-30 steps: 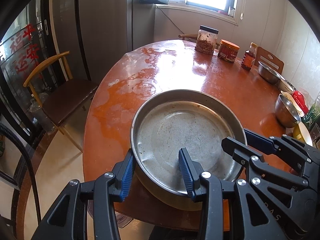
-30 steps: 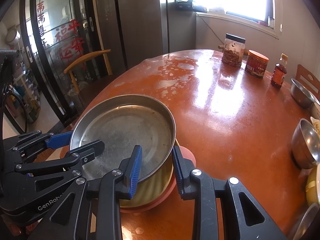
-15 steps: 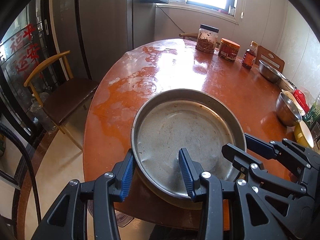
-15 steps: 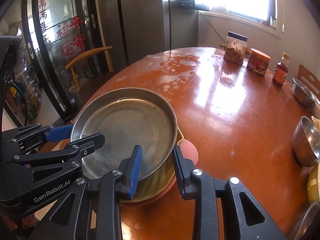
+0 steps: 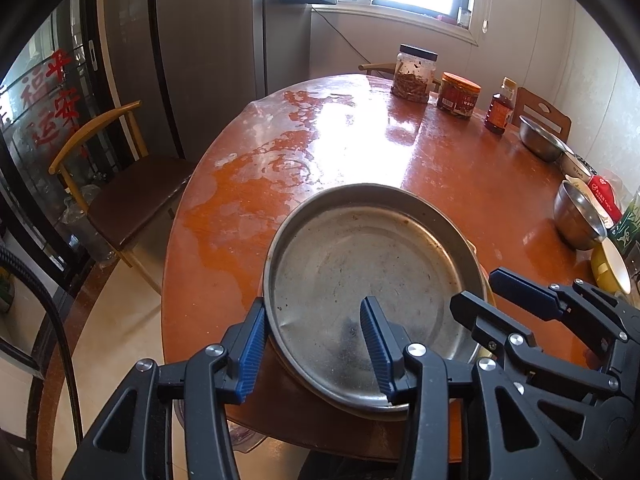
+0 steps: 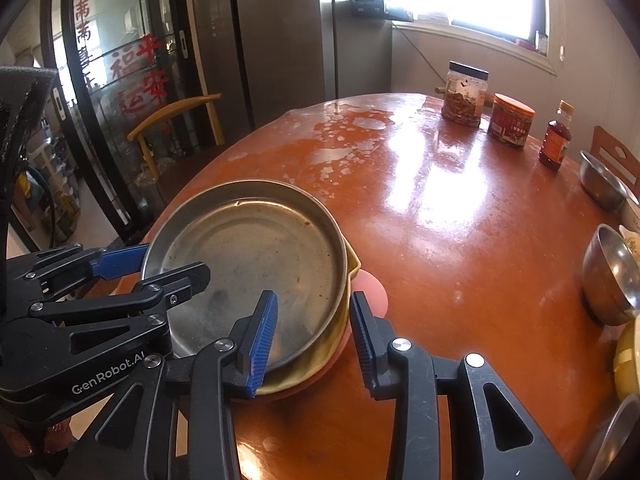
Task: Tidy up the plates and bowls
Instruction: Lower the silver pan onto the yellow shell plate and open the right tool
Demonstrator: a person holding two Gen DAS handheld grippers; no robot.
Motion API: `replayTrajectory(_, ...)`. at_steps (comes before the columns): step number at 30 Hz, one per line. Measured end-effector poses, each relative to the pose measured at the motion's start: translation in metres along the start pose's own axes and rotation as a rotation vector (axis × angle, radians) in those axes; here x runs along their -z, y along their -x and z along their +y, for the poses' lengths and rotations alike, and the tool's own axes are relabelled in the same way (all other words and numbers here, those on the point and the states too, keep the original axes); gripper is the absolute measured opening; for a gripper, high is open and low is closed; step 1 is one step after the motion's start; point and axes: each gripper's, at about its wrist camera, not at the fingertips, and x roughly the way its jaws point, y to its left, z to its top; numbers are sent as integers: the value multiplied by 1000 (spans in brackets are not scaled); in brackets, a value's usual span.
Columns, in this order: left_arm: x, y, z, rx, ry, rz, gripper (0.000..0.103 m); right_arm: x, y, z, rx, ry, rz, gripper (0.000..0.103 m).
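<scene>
Steel pan [image 5: 372, 256] rim between both grippers' parted fingers, seemingly ungripped

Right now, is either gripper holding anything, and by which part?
Both straddle the steel plate at its near rim, left gripper and right gripper, but the jaws look open, so no firm hold.

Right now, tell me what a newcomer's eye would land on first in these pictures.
The big steel pan dominates, sitting on a yellow dish and a pink plate at the near edge of the round orange-brown table. The left gripper and right gripper both straddle its rim with jaws apart. Behind, glare from the window streaks the tabletop, with two jars and a sauce bottle at the far side.
</scene>
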Motion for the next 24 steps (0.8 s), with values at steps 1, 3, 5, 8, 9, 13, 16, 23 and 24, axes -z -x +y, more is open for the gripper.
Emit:
replayTrajectory(1, 0, 0, 0, 4, 0, 0, 46, 0, 0, -1, 1, -4, 1, 39)
replayTrajectory(3, 0, 0, -1, 10, 4, 3, 47, 0, 1, -3, -1, -8, 0, 39)
replayTrajectory(5, 0, 1, 0, 9, 5, -1, 47, 0, 2, -6, -4, -19, 2, 43)
replayTrajectory(8, -1, 2, 0, 7, 13, -6, 47, 1, 4, -8, -7, -28, 3, 47)
replayTrajectory(9, -1, 3, 1, 10, 17, -10, 48, 1, 5, -9, -9, -28, 1, 47)
replayTrajectory(13, -5, 4, 2, 12, 23, -23, 49, 2, 8, -13, -8, -42, -3, 51)
replayTrajectory(16, -8, 5, 1, 9, 26, -31, 50, 3, 10, -16, -2, -51, -5, 53)
replayTrajectory(23, -12, 11, 2, 14, 35, -58, 51, 5, 15, -22, -3, -69, -10, 57)
replayTrajectory(24, -12, 13, 2, 14, 38, -63, 51, 5, 15, -21, -2, -68, -11, 57)
